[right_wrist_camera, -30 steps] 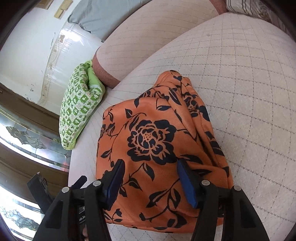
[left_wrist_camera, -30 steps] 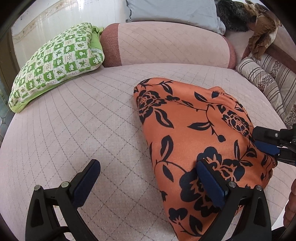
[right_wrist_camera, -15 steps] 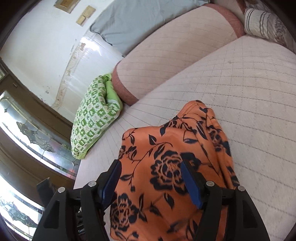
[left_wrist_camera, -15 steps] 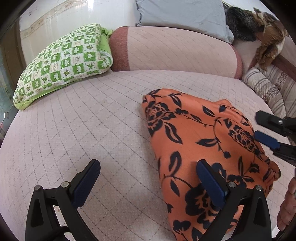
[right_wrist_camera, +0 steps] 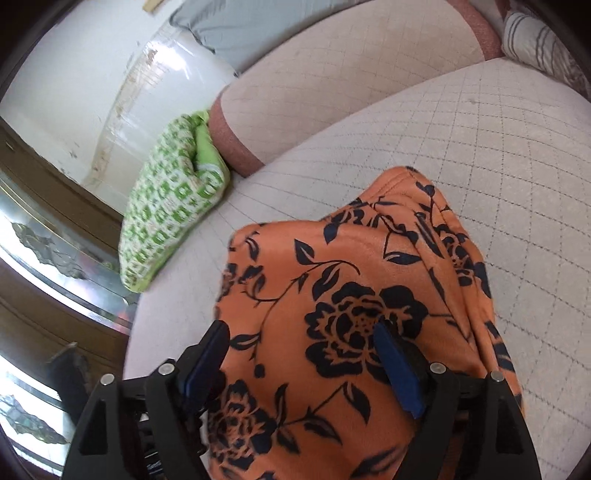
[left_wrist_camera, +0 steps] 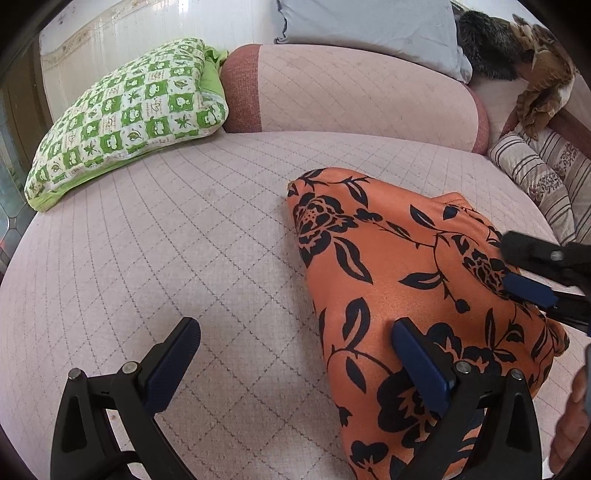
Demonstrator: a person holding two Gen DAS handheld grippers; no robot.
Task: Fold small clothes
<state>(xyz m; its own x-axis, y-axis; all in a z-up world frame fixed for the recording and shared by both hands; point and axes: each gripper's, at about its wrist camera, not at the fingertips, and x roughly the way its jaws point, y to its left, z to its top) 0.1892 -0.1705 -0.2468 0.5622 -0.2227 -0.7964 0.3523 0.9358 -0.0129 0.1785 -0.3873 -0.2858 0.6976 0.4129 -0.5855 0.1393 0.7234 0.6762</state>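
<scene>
An orange garment (left_wrist_camera: 388, 266) with a black flower print lies folded in a rounded heap on the quilted pink cushion (left_wrist_camera: 184, 240). My left gripper (left_wrist_camera: 295, 358) is open wide: its right finger (left_wrist_camera: 417, 362) hovers over the garment's near left part and its left finger stands over bare cushion. My right gripper (right_wrist_camera: 303, 360) hangs just above the garment (right_wrist_camera: 351, 295) with its jaws opening. Cloth shows under and between the pads, which do not press on it. In the left wrist view the right gripper (left_wrist_camera: 508, 262) reaches in from the right edge over the garment's right side.
A green checked pillow (left_wrist_camera: 125, 122) lies at the far left, with a pink bolster (left_wrist_camera: 351, 96) and a grey pillow (left_wrist_camera: 369, 29) behind. Striped cushions (left_wrist_camera: 535, 177) and brown cloth (left_wrist_camera: 543, 85) are at the right. A hand (left_wrist_camera: 572, 424) shows at lower right. A glass-fronted cabinet (right_wrist_camera: 55, 266) stands left.
The right gripper's jaws have spread wider, and it has drawn back and up from the garment. The left gripper has stayed open in place.
</scene>
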